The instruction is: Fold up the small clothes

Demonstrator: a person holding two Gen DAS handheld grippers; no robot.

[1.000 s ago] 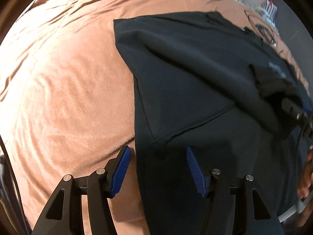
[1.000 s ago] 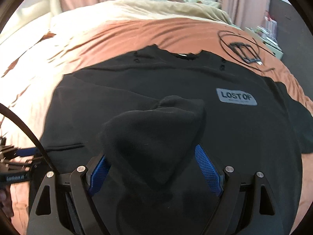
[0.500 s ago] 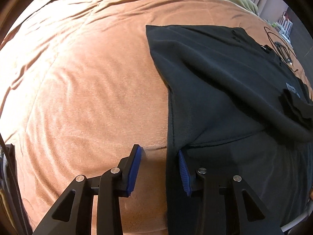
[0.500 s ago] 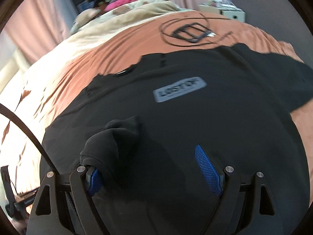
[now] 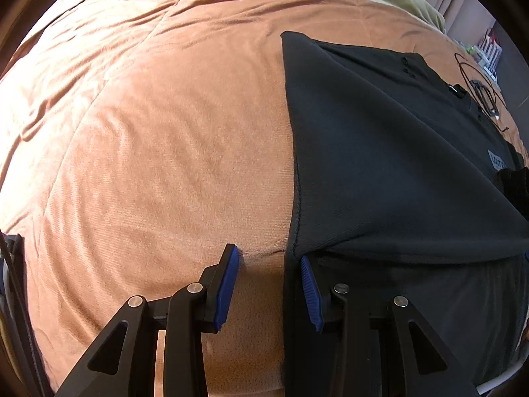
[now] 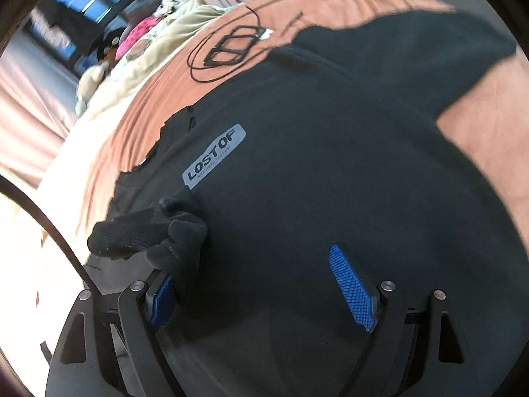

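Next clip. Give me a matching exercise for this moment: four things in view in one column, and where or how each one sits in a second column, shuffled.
Things
1. black shirt
2. grey label
3. coiled black cable
4. small black cloth

Places
A. lies on the bare brown blanket, beyond the shirt's collar
B. on the shirt's chest, reads LOSTOF
C. draped over one finger of the right gripper, whose jaws stand wide
D. spread out across the blanket

Pairs: 1-D, 2-B, 3-A, 4-C
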